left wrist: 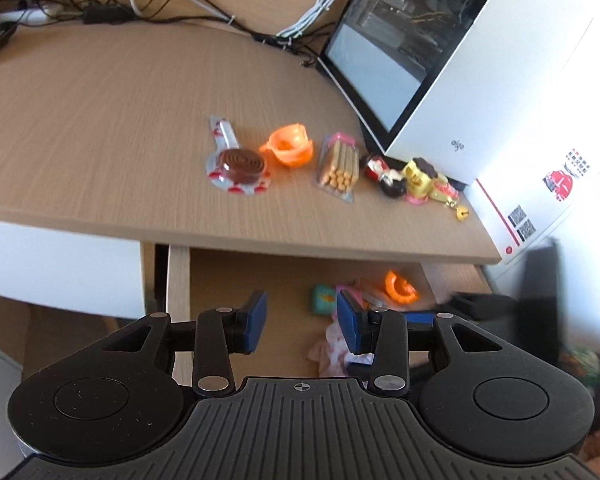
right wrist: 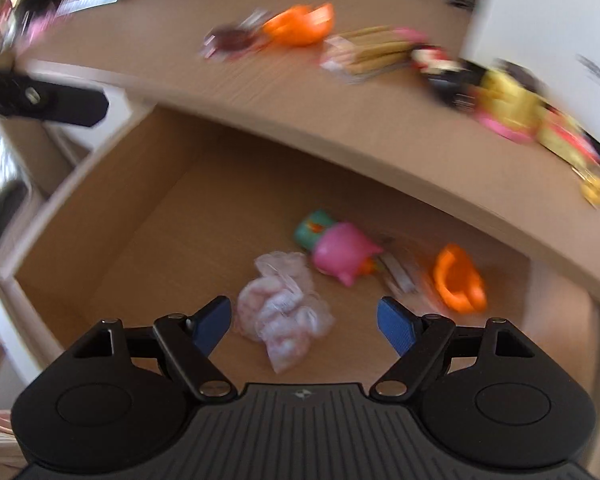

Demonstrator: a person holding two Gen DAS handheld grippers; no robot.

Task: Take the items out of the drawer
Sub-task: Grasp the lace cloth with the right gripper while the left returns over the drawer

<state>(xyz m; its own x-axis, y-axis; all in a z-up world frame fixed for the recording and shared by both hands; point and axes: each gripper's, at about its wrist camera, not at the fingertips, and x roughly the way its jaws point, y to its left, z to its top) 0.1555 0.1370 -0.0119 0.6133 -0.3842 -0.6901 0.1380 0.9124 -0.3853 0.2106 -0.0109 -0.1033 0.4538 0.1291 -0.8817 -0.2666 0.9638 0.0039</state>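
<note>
My left tool (left wrist: 301,322): jaws parted, blue pads apart, gripping nothing.
My right tool (right wrist: 304,330): jaws spread wide, empty, angled downward.

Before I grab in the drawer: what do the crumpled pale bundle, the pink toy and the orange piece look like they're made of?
Bundle: thin clear plastic wrap or bag, crinkled and translucent, probably soft.
Pink toy: smooth moulded plastic or rubber with a slight sheen; blur leaves it open.
Orange piece: glossy hard plastic, bright, with a curved rim.
Drawer: matte wood-grain board.
Both grippers are open.
</note>
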